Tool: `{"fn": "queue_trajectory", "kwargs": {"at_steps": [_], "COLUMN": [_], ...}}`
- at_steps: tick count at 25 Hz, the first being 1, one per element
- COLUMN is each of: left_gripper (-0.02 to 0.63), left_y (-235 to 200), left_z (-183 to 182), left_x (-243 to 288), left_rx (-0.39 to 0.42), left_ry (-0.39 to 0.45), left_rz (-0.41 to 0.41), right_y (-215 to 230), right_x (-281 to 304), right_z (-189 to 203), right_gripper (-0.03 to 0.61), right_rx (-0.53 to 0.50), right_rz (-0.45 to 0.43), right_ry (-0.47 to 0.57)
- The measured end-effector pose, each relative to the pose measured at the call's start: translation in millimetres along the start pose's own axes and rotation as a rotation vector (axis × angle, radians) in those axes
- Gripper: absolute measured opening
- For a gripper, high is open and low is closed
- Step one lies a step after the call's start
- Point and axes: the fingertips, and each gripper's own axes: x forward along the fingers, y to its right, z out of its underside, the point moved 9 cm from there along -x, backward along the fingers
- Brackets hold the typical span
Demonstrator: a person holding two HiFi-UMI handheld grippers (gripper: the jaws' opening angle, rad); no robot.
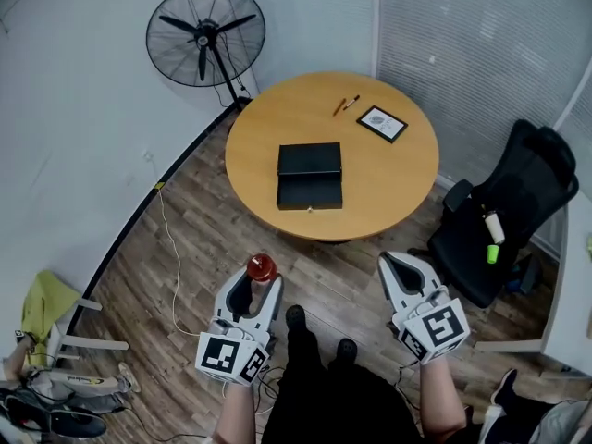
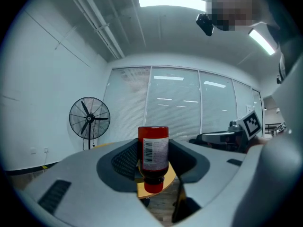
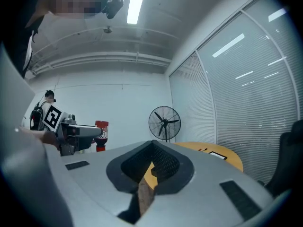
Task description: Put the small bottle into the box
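Observation:
A small red bottle (image 1: 261, 267) with a white barcode label is held cap down between the jaws of my left gripper (image 1: 258, 281), over the wooden floor short of the table. In the left gripper view the bottle (image 2: 153, 155) fills the middle, and the left gripper (image 2: 153, 167) is shut on it. The black box (image 1: 310, 176) lies open on the round wooden table (image 1: 388, 169), well ahead of both grippers. My right gripper (image 1: 394, 265) is level with the left one, shut and holding nothing. The right gripper view shows its own jaws (image 3: 150, 168) together and the bottle (image 3: 101, 135) off to the left.
On the table's far side lie a framed card (image 1: 382, 123) and two pens (image 1: 346, 104). A standing fan (image 1: 205, 33) is by the wall at the back left. A black office chair (image 1: 504, 215) stands at the right. A cable (image 1: 169, 248) runs over the floor.

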Motion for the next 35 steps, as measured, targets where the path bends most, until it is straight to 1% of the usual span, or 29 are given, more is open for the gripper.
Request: {"fn": "queue_trajectory", "kwargs": {"at_steps": [5,9,13,17,28,32,35], "left_gripper": [0.189,0.189,0.189,0.189,0.189,0.189,0.189], "left_y": [-36.0,-67.3,-93.7,-118.7,-170.5,-186.8,-192.1], "left_z": [-4.6,-12.2,-14.3,-13.2,1.5,6.2,14.9], "left_x": [23.8,50.1,80.1,105.7,163.9,179.0,185.7], "left_rx": [0.01,0.002,-0.004,-0.015,-0.045,-0.053,-0.058], "left_ry": [-0.009,-0.008,-0.005,-0.018,-0.066,-0.094,-0.118], "left_rz": [0.04,0.083,0.141,0.201,0.352,0.383,0.402], "right_y": [1.8,4.7,7.4,7.2,7.4,2.7,-2.0], "right_x": [31.6,61.6,91.3,119.6,173.1,187.5,193.1], "right_z": [-7.0,-13.0,-15.6,-19.5,-16.1,-15.7,-10.7], "right_gripper": [0.009,0.009,0.009,0.009,0.009,0.009,0.009], "right_rx": [-0.004,0.0,0.007,0.017,0.048,0.061,0.074], "right_rz": [0.047,0.082,0.122,0.16,0.284,0.33,0.343], "right_ry": [-0.002,-0.004,-0.019,-0.025,-0.059,-0.082,-0.096]}}
